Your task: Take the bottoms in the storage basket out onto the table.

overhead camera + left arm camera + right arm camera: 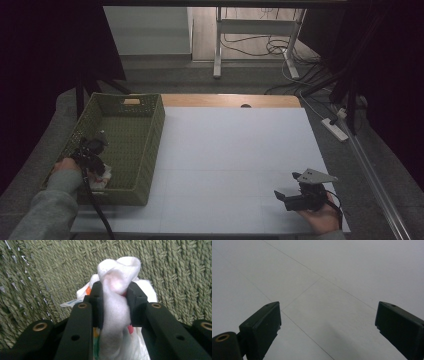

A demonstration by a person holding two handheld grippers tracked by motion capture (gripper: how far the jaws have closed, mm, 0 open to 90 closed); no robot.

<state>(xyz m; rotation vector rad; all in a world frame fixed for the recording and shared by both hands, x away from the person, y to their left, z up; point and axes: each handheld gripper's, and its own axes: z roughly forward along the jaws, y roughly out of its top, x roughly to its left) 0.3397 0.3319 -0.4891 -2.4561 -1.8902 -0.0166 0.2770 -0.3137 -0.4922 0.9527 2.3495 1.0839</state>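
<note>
Dim room; dark curtains hang left and right, and a white desk frame (252,35) with loose cables stands on the floor beyond the table. White tabletop (235,165) fills the middle of the high view, with a strip of bare wood along its far edge.

Green woven basket (142,145) sits on the left part of the table, a handle slot cut in its far wall. Left gripper (96,167) reaches down into the basket's near left corner, held by a hand with a grey sleeve (47,210); its black cable trails back toward the near edge.

From the left gripper view: jaws pressed onto a bunched white cloth (117,300), pinching a fold that bulges above the tips. Cloth carries orange, red and green marks low down; pattern cannot be made out. Woven basket floor (175,270) lies directly behind the cloth. Whether the cloth rests on the floor or hangs just above it, cannot tell.

Right gripper (287,196) is at the near right of the table, well apart from the basket, grey three-cornered plate on top, hand underneath. Its jaws are spread wide, nothing between them; bare white surface (332,290) with thin seam lines lies ahead of them.
</note>
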